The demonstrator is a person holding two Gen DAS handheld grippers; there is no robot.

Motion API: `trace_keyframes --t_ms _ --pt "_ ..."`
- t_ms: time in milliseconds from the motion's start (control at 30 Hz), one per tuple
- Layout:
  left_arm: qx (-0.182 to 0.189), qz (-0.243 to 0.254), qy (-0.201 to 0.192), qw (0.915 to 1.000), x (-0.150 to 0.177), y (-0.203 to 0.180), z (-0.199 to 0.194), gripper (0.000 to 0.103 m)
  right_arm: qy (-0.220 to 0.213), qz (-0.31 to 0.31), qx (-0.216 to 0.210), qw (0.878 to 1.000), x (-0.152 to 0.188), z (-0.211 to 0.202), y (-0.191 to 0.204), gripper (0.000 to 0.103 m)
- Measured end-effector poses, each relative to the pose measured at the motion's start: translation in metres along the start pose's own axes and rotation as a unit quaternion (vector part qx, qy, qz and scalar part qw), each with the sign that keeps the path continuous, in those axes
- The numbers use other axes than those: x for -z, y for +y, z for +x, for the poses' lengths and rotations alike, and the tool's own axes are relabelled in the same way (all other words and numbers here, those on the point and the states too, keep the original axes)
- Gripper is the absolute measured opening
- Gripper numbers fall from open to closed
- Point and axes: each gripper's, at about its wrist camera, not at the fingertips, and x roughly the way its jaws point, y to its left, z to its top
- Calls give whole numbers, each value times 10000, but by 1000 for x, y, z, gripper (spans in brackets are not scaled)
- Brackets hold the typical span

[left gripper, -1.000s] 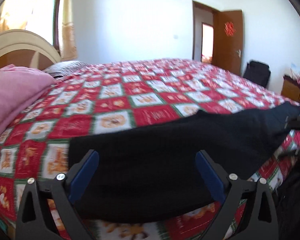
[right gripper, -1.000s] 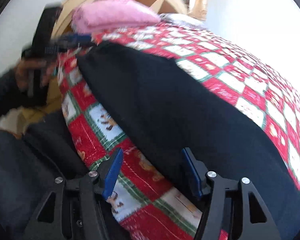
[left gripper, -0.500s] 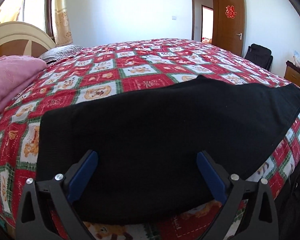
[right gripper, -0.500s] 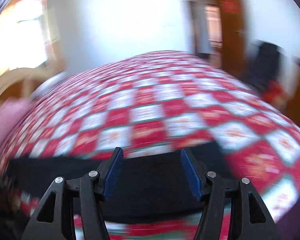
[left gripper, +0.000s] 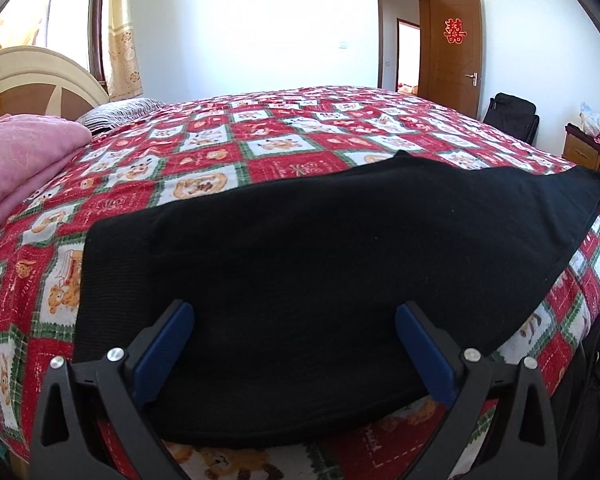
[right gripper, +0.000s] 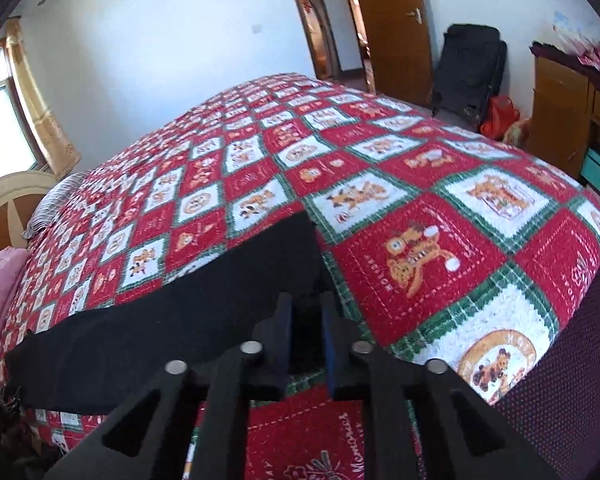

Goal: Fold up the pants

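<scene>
Black pants (left gripper: 320,264) lie flat along the near edge of a bed with a red, white and green patchwork cover (left gripper: 260,148). My left gripper (left gripper: 292,344) is open, its blue-padded fingers spread above the middle of the pants, holding nothing. In the right wrist view the pants (right gripper: 172,316) stretch to the left. My right gripper (right gripper: 306,344) is shut on the pants' right end at the bed's near edge.
A pink blanket (left gripper: 16,160) and a cream headboard (left gripper: 28,76) are at the left. A brown door (left gripper: 454,48), a black suitcase (right gripper: 470,68) and a wooden cabinet (right gripper: 568,108) stand at the right beyond the bed.
My right gripper swung round from the left of the pants to their right end and closed on the cloth. My left gripper stayed open over the pants, which now lie flatter.
</scene>
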Motion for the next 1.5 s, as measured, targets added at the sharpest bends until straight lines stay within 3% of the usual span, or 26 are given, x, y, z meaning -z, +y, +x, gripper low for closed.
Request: trace_keyframes --t_ms 133,300,600,667,767,800,900,1033,1200,1500 --pt "2 16 -35 10000 2 -1 0 103 -84 -243 85 9996 -2 -13 9 8" --pt "18 50 -45 10000 3 0 -1 103 191 -131 290 9993 8 9 -3 8" --pt "41 46 -78 10000 5 1 -3 103 184 -292 416 9985 11 4 -6 10" --pt "48 46 -75 9999 5 1 -3 103 116 -380 587 9975 9 -2 0 16" --pt "31 39 -95 9999 5 1 -3 103 -209 -870 1170 9891 9 -17 23 39" --pt "33 36 -94 9999 5 1 -3 103 -299 -1007 1095 9884 9 -22 32 45" --pt "31 37 -94 9999 5 1 -3 103 -323 -1565 519 9858 17 -29 71 45" --pt "37 40 -97 9999 5 1 -4 103 6 -2807 -156 9597 54 -10 138 45" --pt "35 33 -100 9999 5 1 -3 103 191 -4001 -274 9159 102 13 193 41" --pt "37 37 -93 9999 5 1 -3 103 390 -4558 -634 8870 127 28 229 36"
